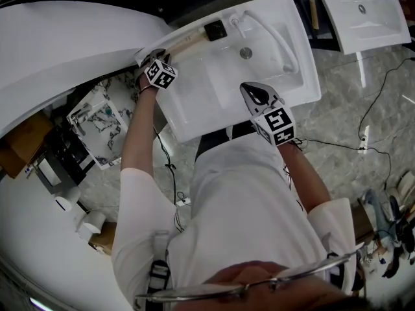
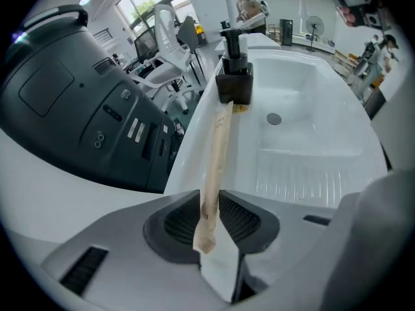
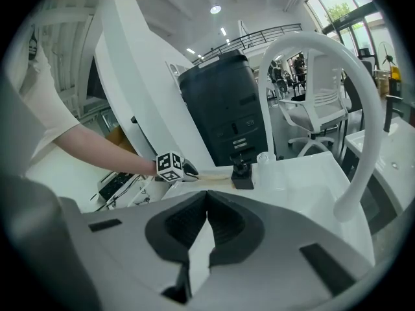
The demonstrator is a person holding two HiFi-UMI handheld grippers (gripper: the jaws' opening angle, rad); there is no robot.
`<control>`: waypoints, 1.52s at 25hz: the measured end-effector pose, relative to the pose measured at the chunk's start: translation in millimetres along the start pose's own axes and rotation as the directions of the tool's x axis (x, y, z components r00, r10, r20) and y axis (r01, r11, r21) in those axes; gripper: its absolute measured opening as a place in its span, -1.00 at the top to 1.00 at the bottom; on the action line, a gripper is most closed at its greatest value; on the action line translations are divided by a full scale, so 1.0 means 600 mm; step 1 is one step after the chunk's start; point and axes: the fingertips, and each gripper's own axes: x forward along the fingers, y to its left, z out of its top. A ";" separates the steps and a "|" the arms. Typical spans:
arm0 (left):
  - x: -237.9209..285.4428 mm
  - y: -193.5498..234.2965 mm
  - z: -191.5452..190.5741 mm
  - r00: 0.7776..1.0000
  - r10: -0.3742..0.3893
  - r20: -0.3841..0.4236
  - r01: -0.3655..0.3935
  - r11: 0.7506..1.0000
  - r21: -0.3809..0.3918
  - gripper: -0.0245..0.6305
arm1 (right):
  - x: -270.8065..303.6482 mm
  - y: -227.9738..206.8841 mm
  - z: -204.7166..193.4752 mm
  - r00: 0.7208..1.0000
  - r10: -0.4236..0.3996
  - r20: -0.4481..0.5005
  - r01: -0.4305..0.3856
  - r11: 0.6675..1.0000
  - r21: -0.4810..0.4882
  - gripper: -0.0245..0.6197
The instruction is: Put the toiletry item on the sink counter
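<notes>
A long tan paper-wrapped stick (image 1: 188, 43) lies along the back-left rim of the white sink (image 1: 194, 118), its far end by a black pump dispenser (image 1: 215, 30). My left gripper (image 1: 157, 56) points steeply down at the stick's near end. In the left gripper view the stick (image 2: 217, 154) runs between the jaws of the left gripper (image 2: 209, 199) toward the dispenser (image 2: 234, 76); the pads flank it closely and look loose on it. My right gripper (image 1: 248, 91) hovers over the basin's front part. Seen in its own view, the right gripper (image 3: 206, 196) is shut and holds nothing.
A curved white faucet (image 1: 275, 41) arches over the basin's right side, close in front of the right gripper (image 3: 337, 109). The drain (image 2: 274, 118) sits mid-basin. A big black machine (image 2: 71, 109) stands just left of the sink. A second sink (image 1: 369, 8) and floor cables (image 1: 363, 141) lie to the right.
</notes>
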 end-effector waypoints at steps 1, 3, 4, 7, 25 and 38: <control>0.000 0.000 0.000 1.000 -0.005 0.001 0.005 1.000 -0.021 0.66 | 0.000 -0.001 0.000 1.000 0.003 0.000 -0.003 1.000 0.002 0.90; 0.000 -0.003 0.001 1.000 -0.016 0.001 0.016 0.999 -0.049 0.47 | -0.001 -0.002 -0.001 1.000 0.008 -0.002 -0.008 1.000 0.008 0.90; 0.000 -0.006 0.000 1.000 -0.020 -0.001 0.020 0.998 -0.058 0.43 | -0.002 -0.003 -0.002 1.000 0.011 -0.003 -0.011 1.000 0.011 0.90; 0.000 -0.010 -0.005 1.000 -0.026 -0.003 0.026 0.995 -0.096 0.37 | 0.001 -0.002 -0.005 1.000 0.019 -0.005 -0.018 1.000 0.018 0.90; -0.145 -0.007 0.014 0.973 0.083 0.214 0.003 0.929 -0.370 0.37 | 0.009 0.060 0.024 0.997 0.073 0.004 -0.073 0.995 -0.074 0.90; -0.372 -0.011 0.022 0.844 0.228 0.485 0.069 0.851 -0.521 0.37 | 0.015 0.132 0.069 0.998 0.051 0.037 -0.042 0.978 -0.205 0.90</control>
